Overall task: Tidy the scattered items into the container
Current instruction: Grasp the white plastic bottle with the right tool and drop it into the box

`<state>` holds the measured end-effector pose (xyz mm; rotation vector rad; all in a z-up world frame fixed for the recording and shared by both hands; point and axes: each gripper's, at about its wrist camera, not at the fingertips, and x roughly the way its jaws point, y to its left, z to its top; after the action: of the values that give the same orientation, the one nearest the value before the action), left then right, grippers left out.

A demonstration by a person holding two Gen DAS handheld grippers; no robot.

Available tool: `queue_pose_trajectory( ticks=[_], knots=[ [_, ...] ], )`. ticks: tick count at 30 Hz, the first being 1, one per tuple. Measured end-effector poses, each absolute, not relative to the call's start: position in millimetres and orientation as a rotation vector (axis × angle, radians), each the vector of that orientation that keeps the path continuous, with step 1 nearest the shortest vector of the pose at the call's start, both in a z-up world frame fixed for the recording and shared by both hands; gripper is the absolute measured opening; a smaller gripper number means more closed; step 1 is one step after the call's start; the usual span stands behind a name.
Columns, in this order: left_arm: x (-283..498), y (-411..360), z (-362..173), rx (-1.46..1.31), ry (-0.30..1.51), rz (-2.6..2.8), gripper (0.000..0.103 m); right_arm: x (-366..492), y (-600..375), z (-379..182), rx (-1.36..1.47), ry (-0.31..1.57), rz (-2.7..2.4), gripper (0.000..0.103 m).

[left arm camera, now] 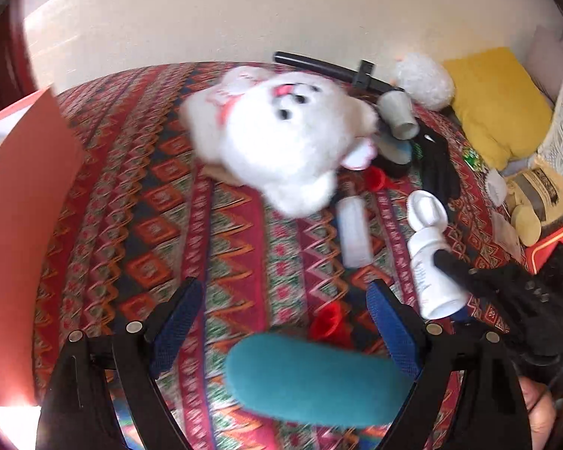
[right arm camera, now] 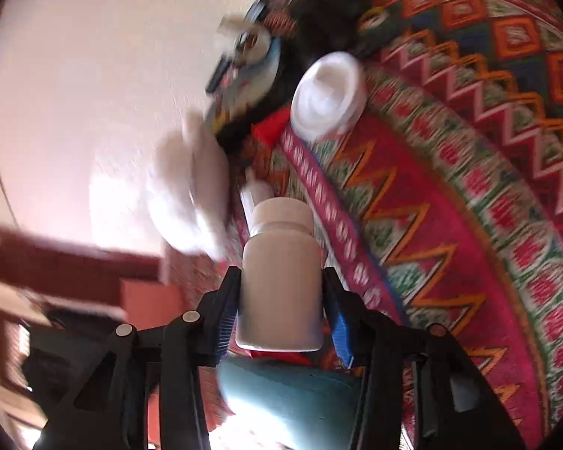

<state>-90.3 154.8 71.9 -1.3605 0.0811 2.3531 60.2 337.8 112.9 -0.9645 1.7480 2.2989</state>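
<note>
My right gripper (right arm camera: 281,285) is shut on a white plastic bottle (right arm camera: 281,273); in the left wrist view the same bottle (left arm camera: 431,258) shows at the right, held above the patterned bedspread (left arm camera: 169,206). My left gripper (left arm camera: 285,292) is open and empty above the bedspread, near a teal oval item (left arm camera: 311,378) and a red funnel (left arm camera: 328,322). A white plush bear (left arm camera: 281,138) lies beyond it. A clear small bottle (left arm camera: 353,232) lies between the bear and the held bottle. An orange-red box (left arm camera: 22,206) stands at the left edge.
A pile of items sits past the bear: a grey cup (left arm camera: 398,114), a black bar (left arm camera: 330,69), black gloves (left arm camera: 437,165), a second red funnel (left arm camera: 375,178). A yellow pillow (left arm camera: 499,105) and a yellow plush (left arm camera: 533,202) lie at the right. A white lid (right arm camera: 328,93) rests on the bedspread.
</note>
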Motion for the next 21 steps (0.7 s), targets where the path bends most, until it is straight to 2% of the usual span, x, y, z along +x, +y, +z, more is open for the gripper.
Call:
queue_pose_trajectory(
  ticks=[3,6,7,8,9,15,21],
  knots=[
    [-104.0,199.2,56.3,-1.369,0.14,2.338,0.089,81.1,367.8,120.2,-0.818,1.806,2.27,0.041],
    [-125.6,244.5,32.4,-1.436,0.273,2.316,0.089,93.2,384.0,122.5,-0.756,1.849,2.256,0.041],
    [-131.4,256.8,24.4,-1.45,0.318,2.302,0.078,95.3,386.3,122.5,-0.748,1.857,2.253,0.041],
    [-135.8,265.5,16.7,-1.461,0.352,2.28,0.054,96.2,387.5,122.5,-0.743,1.866,2.252,0.041],
    [-139.2,269.9,8.6,-1.506,0.381,2.251,0.023,96.1,387.7,122.7,-0.742,1.872,2.252,0.041],
    [-110.7,233.0,49.8,-1.403,0.285,2.26,0.023,88.6,384.4,135.4,-0.728,1.866,2.293,0.041],
    [-55.9,121.2,138.5,-1.224,0.049,2.381,0.023,86.3,375.2,149.5,-0.702,1.835,2.336,0.041]
  ],
)
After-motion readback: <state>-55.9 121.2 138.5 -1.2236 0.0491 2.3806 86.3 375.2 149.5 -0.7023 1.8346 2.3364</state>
